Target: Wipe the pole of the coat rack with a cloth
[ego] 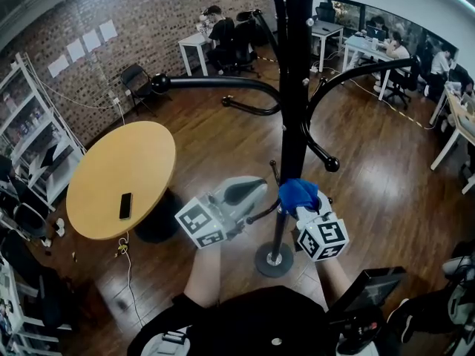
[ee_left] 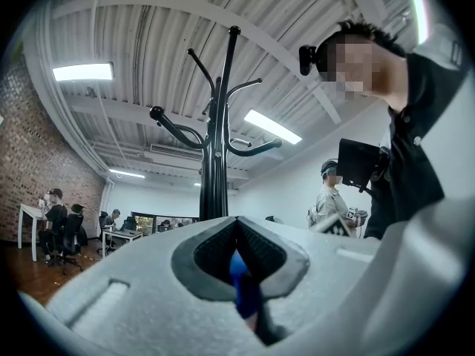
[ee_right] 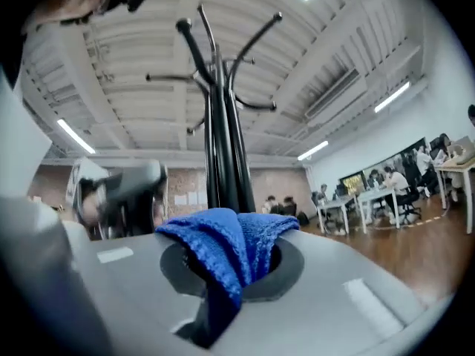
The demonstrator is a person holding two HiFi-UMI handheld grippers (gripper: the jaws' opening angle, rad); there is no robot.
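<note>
At the middle of the head view, the coat rack's black pole (ego: 293, 87) stands upright, its long axis running from the round base (ego: 274, 260) at 6 o'clock straight up to 12 o'clock. Curved hooks swing out from it toward 9 o'clock and 3 o'clock, each ending in a knob. The blue cloth (ego: 297, 193) is bunched against the lower part of the pole, on its 3 o'clock side, below the lowest hook and above the base.

The right gripper (ego: 306, 212) comes in from 5 o'clock, and its fingers are clenched on the cloth; in the right gripper view the cloth (ee_right: 236, 247) spills out of the slot in folds, with the pole (ee_right: 223, 162) rising just behind it. The left gripper (ego: 256, 190) reaches in from 7 o'clock and points at the pole from the 9 o'clock side, just beside it. In the left gripper view its fingers (ee_left: 260, 254) meet at the tip; a thin blue strip shows low in the slot, too small to identify.

At 9 o'clock of the pole, a round wooden surface (ego: 148, 150) carries 1 dark phone (ego: 125, 205), well apart from the rack. White shelving (ego: 33, 124) lines the brick wall beyond it. A black chair (ego: 136, 76) stands at 11 o'clock, and desks with seated people (ego: 220, 32) fill the far side from 12 to 2 o'clock
</note>
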